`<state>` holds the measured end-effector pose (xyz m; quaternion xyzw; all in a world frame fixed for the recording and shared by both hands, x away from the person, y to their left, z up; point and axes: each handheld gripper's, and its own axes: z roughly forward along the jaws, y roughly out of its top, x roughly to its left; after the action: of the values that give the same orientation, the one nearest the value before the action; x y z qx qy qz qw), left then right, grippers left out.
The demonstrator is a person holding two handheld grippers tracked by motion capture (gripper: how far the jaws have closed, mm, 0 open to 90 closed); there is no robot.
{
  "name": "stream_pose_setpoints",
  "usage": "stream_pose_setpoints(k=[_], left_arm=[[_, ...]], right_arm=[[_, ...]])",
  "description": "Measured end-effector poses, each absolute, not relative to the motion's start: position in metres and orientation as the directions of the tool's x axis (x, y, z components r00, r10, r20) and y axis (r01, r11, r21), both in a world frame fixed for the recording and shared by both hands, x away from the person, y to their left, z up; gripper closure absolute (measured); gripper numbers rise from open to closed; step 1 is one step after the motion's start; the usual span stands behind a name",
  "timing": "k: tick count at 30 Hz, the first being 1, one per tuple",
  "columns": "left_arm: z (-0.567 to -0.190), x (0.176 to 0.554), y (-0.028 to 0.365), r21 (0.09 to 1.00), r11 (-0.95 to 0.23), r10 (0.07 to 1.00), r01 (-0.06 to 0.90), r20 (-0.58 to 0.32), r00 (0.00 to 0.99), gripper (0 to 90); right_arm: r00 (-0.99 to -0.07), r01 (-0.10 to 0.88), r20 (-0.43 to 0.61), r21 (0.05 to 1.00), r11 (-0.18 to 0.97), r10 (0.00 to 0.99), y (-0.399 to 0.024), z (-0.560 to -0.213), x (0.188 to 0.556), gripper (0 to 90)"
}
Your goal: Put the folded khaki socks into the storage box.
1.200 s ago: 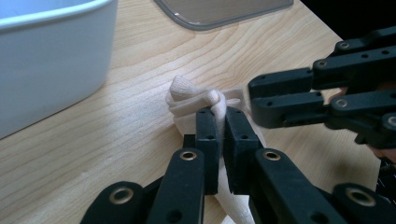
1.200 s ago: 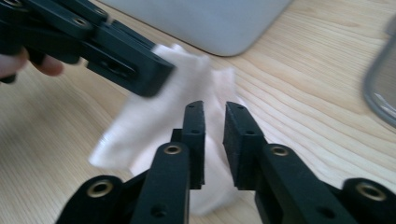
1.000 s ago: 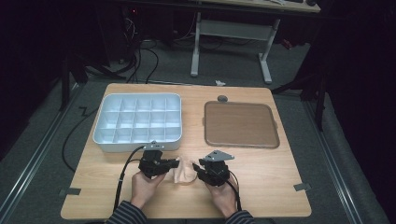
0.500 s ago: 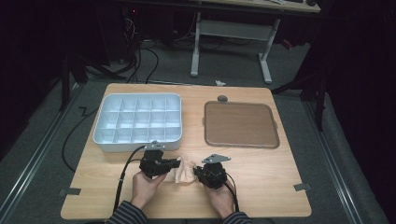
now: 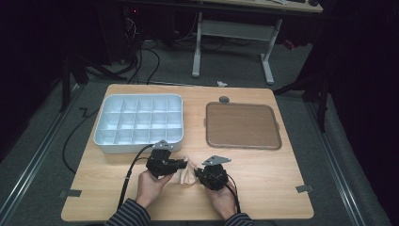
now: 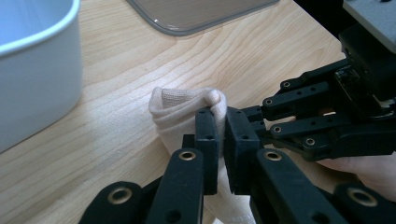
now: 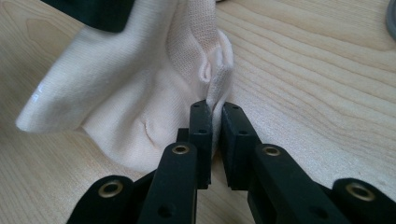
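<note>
A cream sock (image 5: pixel 187 175) lies bunched on the wooden table between my two grippers. My left gripper (image 5: pixel 181 165) comes at it from the left. In the left gripper view its jaws (image 6: pixel 219 116) are shut on a fold of the sock (image 6: pixel 175 109), with the right gripper (image 6: pixel 264 112) close at the right. My right gripper (image 5: pixel 197 173) meets the sock from the right. Its jaws (image 7: pixel 215 112) have just been closing and now pinch a thin edge of the sock (image 7: pixel 135 93). The left gripper's black body (image 7: pixel 102 9) covers the sock's top left corner there.
A white compartment tray (image 5: pixel 141 97) stands at the back left, its wall (image 6: pixel 32 79) close to the sock. A flat brown tray (image 5: pixel 242 125) lies at the back right, with a small grey disc (image 5: pixel 224 99) behind it. The table's front edge is just behind the hands.
Both hands stay nearly where they were. The right gripper has edged slightly in toward the sock, which looks a little more bunched between the grippers.
</note>
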<state>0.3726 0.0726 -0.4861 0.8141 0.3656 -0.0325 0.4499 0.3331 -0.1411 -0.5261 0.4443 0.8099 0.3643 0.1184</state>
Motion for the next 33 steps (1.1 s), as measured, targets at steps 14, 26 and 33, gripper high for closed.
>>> stream_pose_setpoints(k=[14, 26, 33], left_arm=[[-0.485, 0.378, 0.058, 0.718, -0.356, 0.547, 0.599, -0.360, 0.756, 85.0], [-0.497, 0.386, 0.052, 0.691, -0.383, 0.567, 0.613, -0.347, 0.747, 84.7], [-0.506, 0.387, 0.053, 0.686, -0.377, 0.577, 0.622, -0.351, 0.737, 84.4]], right_arm=[[-0.588, 0.629, 0.137, 0.698, 0.343, 0.798, -0.141, -0.527, 0.334, 83.2], [-0.589, 0.625, 0.131, 0.699, 0.347, 0.797, -0.140, -0.527, 0.335, 82.2], [-0.591, 0.614, 0.127, 0.712, 0.341, 0.797, -0.142, -0.523, 0.330, 76.2]])
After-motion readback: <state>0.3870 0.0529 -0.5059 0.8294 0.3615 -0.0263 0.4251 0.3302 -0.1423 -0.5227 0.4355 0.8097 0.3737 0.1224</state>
